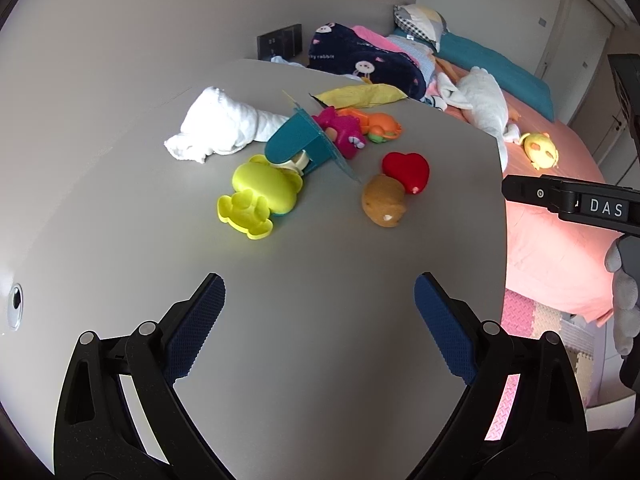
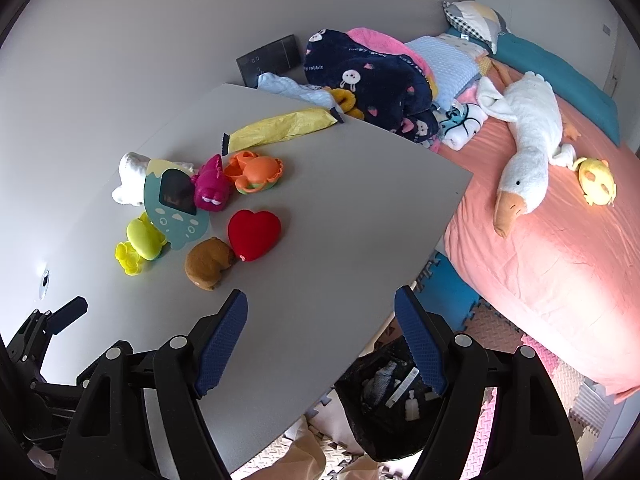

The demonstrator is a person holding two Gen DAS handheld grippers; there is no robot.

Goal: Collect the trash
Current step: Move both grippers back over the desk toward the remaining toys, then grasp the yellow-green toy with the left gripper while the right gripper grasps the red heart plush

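Observation:
A yellow empty wrapper [image 2: 280, 129] lies at the far edge of the grey table [image 2: 340, 208]; it also shows in the left wrist view [image 1: 360, 95]. A crumpled white tissue or cloth [image 1: 218, 124] lies at the back left of the table, partly hidden in the right wrist view [image 2: 129, 178]. A black trash bin [image 2: 394, 400] with several scraps inside stands on the floor below the table's near right edge. My left gripper [image 1: 318, 328] is open and empty above the near table. My right gripper [image 2: 322, 344] is open and empty over the table's edge and the bin.
Toys cluster mid-table: yellow frog mould [image 2: 140, 246], teal card stand [image 2: 176, 204], magenta toy [image 2: 212, 190], orange toy [image 2: 254, 172], red heart [image 2: 254, 234], brown plush [image 2: 208, 264]. A bed [image 2: 540, 260] with blankets and a plush goose [image 2: 528, 140] stands to the right.

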